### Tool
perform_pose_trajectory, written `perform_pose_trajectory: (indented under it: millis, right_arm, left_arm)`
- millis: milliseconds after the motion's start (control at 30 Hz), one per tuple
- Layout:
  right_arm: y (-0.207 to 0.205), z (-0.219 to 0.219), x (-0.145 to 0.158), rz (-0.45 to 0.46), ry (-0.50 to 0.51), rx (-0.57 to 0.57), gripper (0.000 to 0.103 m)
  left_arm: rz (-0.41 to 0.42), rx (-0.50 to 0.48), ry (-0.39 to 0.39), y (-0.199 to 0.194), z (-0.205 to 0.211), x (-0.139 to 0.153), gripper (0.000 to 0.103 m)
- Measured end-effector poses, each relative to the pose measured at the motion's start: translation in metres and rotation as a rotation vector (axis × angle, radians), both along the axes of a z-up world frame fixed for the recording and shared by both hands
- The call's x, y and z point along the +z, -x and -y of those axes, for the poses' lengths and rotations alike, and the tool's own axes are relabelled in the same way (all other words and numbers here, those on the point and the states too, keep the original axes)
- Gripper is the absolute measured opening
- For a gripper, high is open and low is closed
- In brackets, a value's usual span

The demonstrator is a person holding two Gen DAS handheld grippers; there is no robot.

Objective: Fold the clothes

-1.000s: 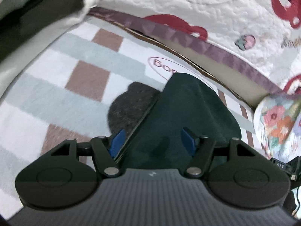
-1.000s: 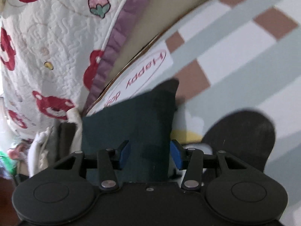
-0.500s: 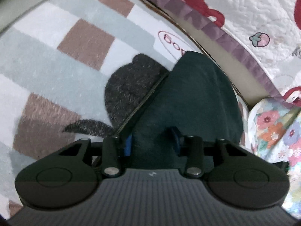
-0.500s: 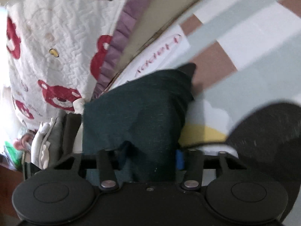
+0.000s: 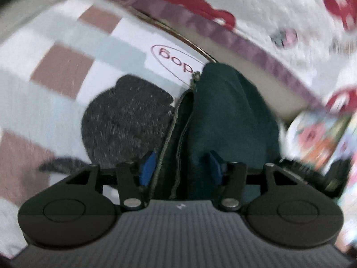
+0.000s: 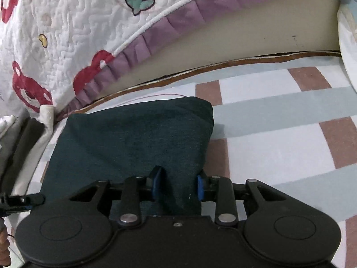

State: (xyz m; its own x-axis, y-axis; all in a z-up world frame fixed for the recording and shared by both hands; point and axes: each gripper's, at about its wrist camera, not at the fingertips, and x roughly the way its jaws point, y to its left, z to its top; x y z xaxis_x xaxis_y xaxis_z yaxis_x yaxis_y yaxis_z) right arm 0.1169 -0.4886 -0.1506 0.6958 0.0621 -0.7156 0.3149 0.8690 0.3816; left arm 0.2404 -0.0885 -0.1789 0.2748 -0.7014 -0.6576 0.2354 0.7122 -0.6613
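Observation:
A dark green garment [image 6: 133, 138] lies folded on the checked carpet [image 6: 279, 147] beside the bed. The right gripper [image 6: 177, 184] sits at the garment's near edge, and a raised ridge of the cloth is pinched between its blue pads. In the blurred left wrist view the same dark green garment [image 5: 223, 116] runs away from the camera, its stitched hem passing between the fingers. The left gripper [image 5: 180, 167] stands open over that hem, with a gap on both sides of the cloth.
A white quilt [image 6: 78, 33] with red bears and a purple frill hangs off the bed along the carpet's far edge. A dark grey patch [image 5: 125, 120] marks the carpet left of the garment. Folded clothes [image 6: 20, 143] are stacked at the left, and floral fabric [image 5: 319, 138] lies at the right.
The garment has come down from a lifted bunch to lie flat on the carpet. The left fingers have spread apart again. The right fingers have closed in on a cloth ridge.

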Motion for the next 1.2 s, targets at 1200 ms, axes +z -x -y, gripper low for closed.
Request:
perform_pose_trajectory:
  millis: [1200]
  right_arm:
    - [0.059,0.026,-0.029,0.076,-0.511,-0.093,0.052]
  left_arm:
    - [-0.118,-0.041,0.054,0.016,0.013,-0.025,0.043]
